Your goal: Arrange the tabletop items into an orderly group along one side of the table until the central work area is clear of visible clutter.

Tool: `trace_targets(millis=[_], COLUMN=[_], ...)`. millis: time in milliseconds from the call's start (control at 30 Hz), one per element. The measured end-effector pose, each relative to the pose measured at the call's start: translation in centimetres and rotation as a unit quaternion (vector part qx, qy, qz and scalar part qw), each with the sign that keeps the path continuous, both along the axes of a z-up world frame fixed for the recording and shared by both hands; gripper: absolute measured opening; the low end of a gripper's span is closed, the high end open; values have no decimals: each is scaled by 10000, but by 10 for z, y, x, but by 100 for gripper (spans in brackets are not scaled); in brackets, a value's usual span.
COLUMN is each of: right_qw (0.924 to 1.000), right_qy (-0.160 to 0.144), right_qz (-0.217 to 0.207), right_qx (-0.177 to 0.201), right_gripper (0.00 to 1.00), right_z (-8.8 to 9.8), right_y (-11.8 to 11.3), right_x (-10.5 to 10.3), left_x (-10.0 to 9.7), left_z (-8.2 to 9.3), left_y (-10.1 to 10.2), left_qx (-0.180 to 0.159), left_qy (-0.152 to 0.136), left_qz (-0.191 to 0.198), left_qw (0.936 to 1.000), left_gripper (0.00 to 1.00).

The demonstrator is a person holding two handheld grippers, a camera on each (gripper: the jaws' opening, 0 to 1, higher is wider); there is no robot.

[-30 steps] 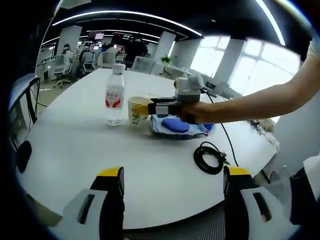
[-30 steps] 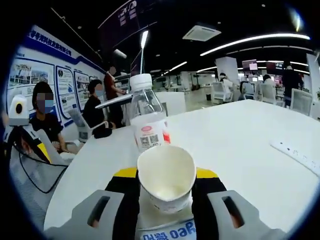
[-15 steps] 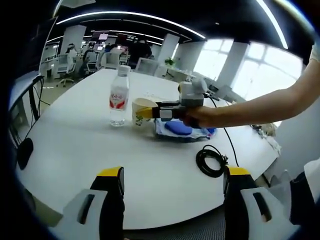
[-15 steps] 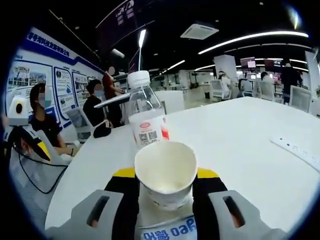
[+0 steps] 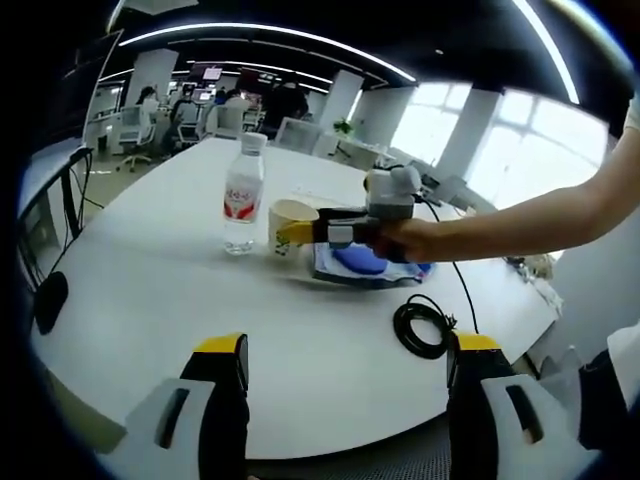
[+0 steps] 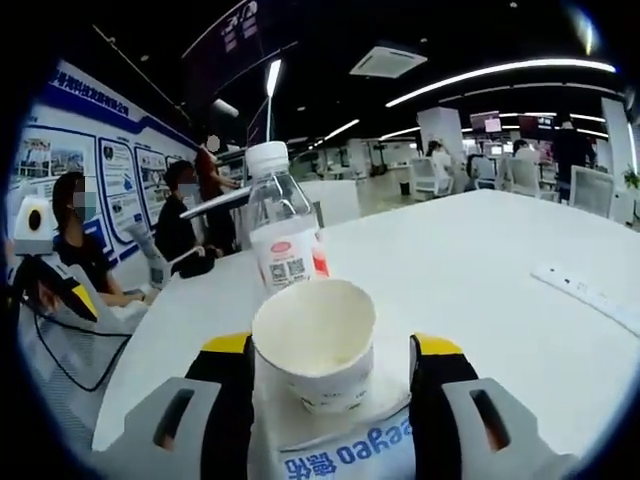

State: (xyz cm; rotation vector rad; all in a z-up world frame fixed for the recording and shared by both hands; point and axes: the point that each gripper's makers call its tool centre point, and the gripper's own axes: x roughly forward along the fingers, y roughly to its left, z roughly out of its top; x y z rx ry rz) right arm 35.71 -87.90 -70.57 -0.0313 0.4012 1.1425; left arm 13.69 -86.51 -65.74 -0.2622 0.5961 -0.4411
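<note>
White and round, the table (image 5: 150,290) sits in an open office. Your right gripper (image 6: 330,360) has fingers parted around the paper cup (image 6: 312,342) beside the water bottle (image 6: 282,240), apparently grouping them. Your left gripper (image 5: 345,380) waits, fingers wide and empty.

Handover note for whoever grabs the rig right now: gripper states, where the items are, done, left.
Left gripper: open, empty, low over the table edge.
Right gripper: open, fingers either side of the paper cup, with a gap showing.
Cup stands upright by the water bottle, on the blue-and-white pack.
Done: bottle, cup and pack grouped.
Left: black cable coil lies apart; likely goes next.
</note>
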Motion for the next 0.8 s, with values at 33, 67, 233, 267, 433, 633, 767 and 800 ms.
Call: trace_targets(millis=[33,67,233,267,433,633,767,800], right_qw=[10000,10000,9999,9999,9997,9995,9995,9995], right_qy=[8,40,-54,-48,-90,-136,-189,-196], right_qz=[-16,-38,89,94,108,165,80,54], right_qx=[-2,6,-85,-85,-212,-246,-240,-222], right_gripper=[67,69,77,79,87,90,91,91], right_z=[1,2,8,9,12,23,29,31], right_y=[-1,-3,-6,-7,-10,-16,-28,-31], right_x=[0,0,-8,-8,-14,-26,-28,-30], left_x=[0,0,1,1,0,0,-1,-2], left_z=[0,0,2,3,9,11,13,14], left_y=[0,0,1,1,1,-1,-3,-4], left_qx=[0,0,-48,-66,-157,-134,-114,-114], left_qy=[0,-3,-47,-58,-131,-203,-256,-275], left_qz=[-2,-4,15,23,47,9,-36,-58], left_qw=[10000,10000,10000,10000,9998,9997,9996,9995], left_gripper=[79,79,79,79,80,81,81,81])
